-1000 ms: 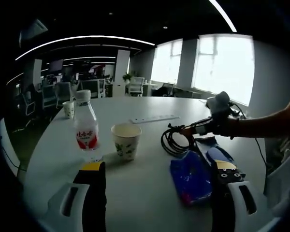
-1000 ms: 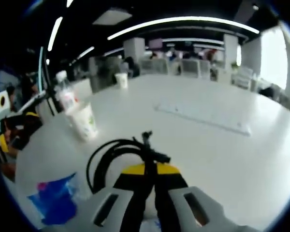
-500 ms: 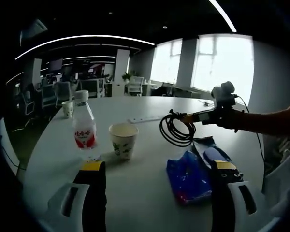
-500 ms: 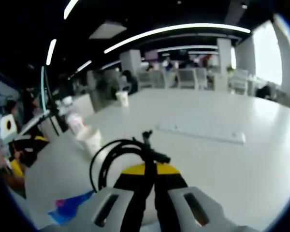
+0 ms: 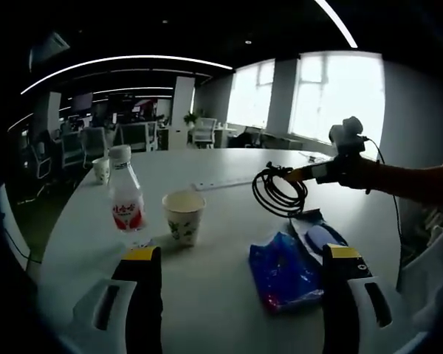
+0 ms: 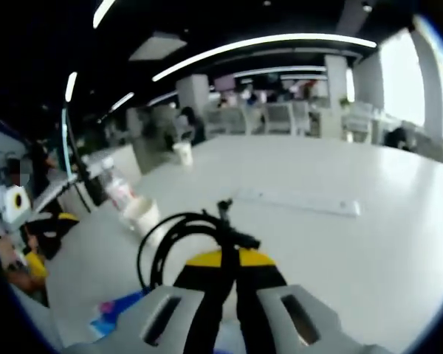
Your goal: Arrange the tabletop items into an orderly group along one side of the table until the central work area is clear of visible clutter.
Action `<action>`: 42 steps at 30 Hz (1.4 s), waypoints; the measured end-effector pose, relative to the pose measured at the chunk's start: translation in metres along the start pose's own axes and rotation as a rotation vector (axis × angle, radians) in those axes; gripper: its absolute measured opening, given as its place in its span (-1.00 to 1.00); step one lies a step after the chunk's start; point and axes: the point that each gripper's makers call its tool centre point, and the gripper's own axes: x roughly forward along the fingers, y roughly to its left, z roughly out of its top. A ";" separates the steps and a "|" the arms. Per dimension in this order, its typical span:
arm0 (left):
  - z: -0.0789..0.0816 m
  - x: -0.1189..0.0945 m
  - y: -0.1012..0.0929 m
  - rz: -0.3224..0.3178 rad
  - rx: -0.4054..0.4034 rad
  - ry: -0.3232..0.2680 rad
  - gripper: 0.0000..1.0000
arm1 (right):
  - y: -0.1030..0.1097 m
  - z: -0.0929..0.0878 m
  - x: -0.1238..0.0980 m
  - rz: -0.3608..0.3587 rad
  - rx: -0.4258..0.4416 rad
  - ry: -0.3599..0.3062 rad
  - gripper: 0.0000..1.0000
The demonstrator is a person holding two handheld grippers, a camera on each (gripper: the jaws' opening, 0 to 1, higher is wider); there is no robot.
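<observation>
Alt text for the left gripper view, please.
The right gripper holds a coiled black cable lifted above a white table. On the table stand a water bottle and paper cup, with a blue bag nearby.

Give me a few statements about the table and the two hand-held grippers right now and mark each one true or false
1. The right hand-held gripper is shut on the coiled black cable, held above the table. True.
2. The paper cup lies tipped on its side. False: it stands upright.
3. The water bottle stands beside the paper cup. True.
4. The left hand-held gripper grips the blue bag. False: it is open and the bag lies on the table.
</observation>
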 end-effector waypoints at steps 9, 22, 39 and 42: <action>0.001 -0.005 -0.004 -0.004 0.009 0.001 0.78 | -0.006 -0.001 -0.027 -0.023 0.011 0.005 -1.00; 0.005 -0.014 -0.012 -0.005 0.020 -0.004 0.78 | -0.018 -0.012 -0.067 -0.059 0.032 0.018 -1.00; 0.007 -0.023 -0.018 -0.005 0.032 0.000 0.78 | -0.046 -0.038 -0.111 -0.131 0.072 0.060 -1.00; 0.007 -0.024 -0.020 -0.007 0.033 -0.002 0.77 | -0.050 -0.039 -0.116 -0.141 0.085 0.058 -1.00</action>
